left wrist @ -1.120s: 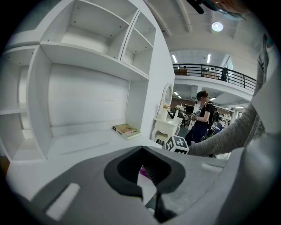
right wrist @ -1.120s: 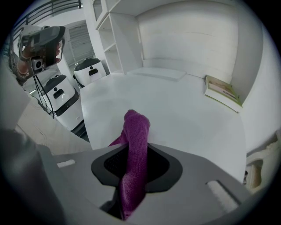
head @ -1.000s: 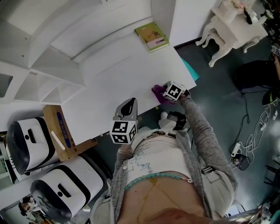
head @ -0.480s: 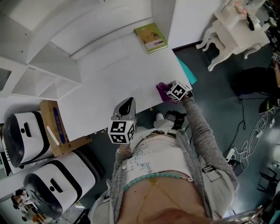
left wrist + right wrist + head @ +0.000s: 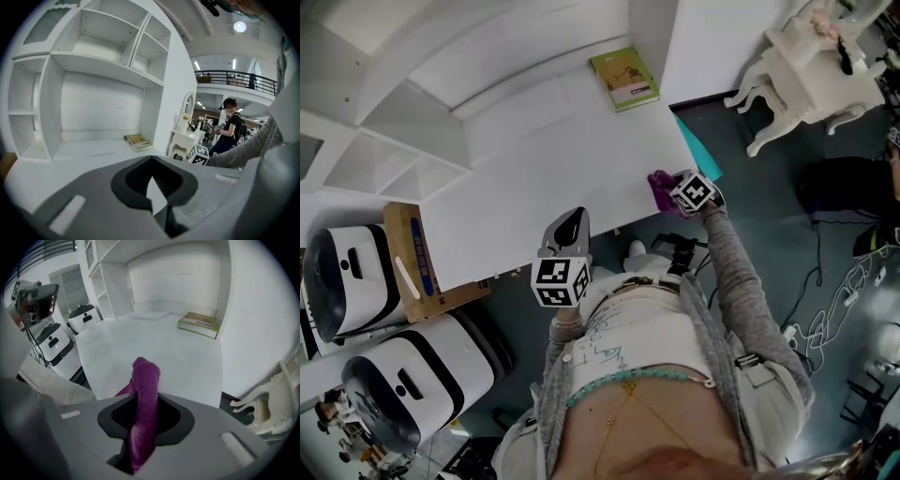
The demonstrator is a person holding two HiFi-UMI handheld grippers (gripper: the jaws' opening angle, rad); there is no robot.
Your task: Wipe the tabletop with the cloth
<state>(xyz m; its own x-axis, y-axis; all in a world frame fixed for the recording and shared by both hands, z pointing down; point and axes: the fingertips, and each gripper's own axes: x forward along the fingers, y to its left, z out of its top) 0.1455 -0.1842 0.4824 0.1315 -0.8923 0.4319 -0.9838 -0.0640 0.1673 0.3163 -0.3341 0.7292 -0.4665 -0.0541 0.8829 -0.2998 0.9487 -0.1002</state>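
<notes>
Knitted purple cloth [image 5: 143, 404] (bunched, ribbed)

the head view looks steeply down from over the person's chest, well above the tabletop [image 5: 544, 169], taking in the left gripper [image 5: 572, 223], the right gripper [image 5: 671, 190] and the green book [image 5: 624, 80] at the far side. the left gripper view sits close behind its jaws at the near edge, facing level across the tabletop to the shelves [image 5: 93, 65] and that book. the right gripper view looks from the near right corner, close over the cloth [image 5: 143, 394] in its jaws, toward the same book.
</notes>
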